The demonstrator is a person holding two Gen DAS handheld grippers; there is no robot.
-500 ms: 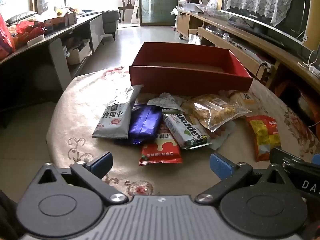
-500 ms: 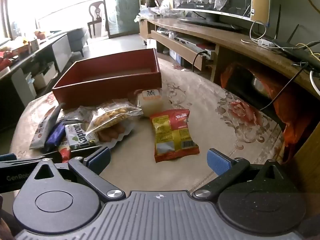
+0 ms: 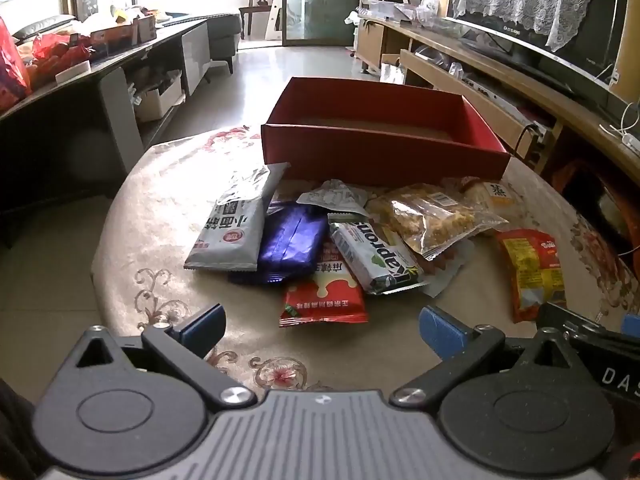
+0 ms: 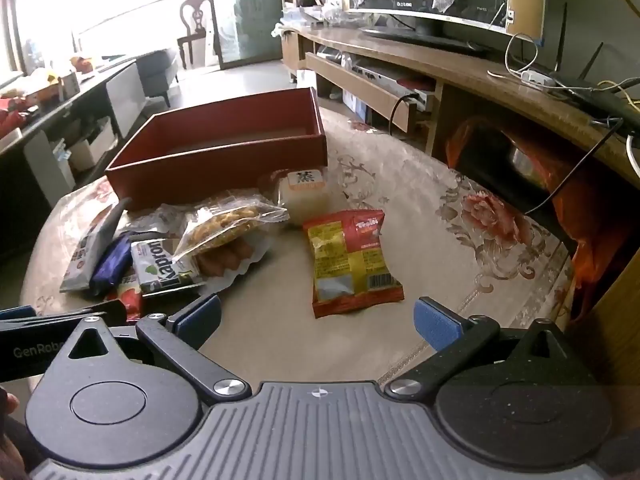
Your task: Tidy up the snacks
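A loose pile of packaged snacks lies on the round table with a beige floral cloth, just in front of a shallow rectangular red cardboard box whose brown floor shows bare where it can be seen. At the left of the pile rests a long silver-white foil packet with Chinese print, its far end tilted up against the box's near wall. Beside it sits a shiny purple foil packet, partly under the silver one. A small red-and-white sachet lies nearest the left camera, overlapped by a white-and-green wrapper printed "Kapron". Behind these lie a crumpled white wrapper and a clear plastic bag of golden fried snacks, which lies over a pack of pinkish sausages. A pale square cake in a clear wrapper with an orange label sits close to the box's near right corner. Apart from the pile, to the right, a red-and-yellow crinkled snack bag lies flat on the cloth.

The left gripper hovers above the table's near edge, its blue-padded fingers spread wide and holding nothing, facing the red sachet. The right gripper is likewise spread apart and empty, with the red-and-yellow bag just ahead of it between the fingers' line.

Beyond stand a long wooden television console and a dark chair.
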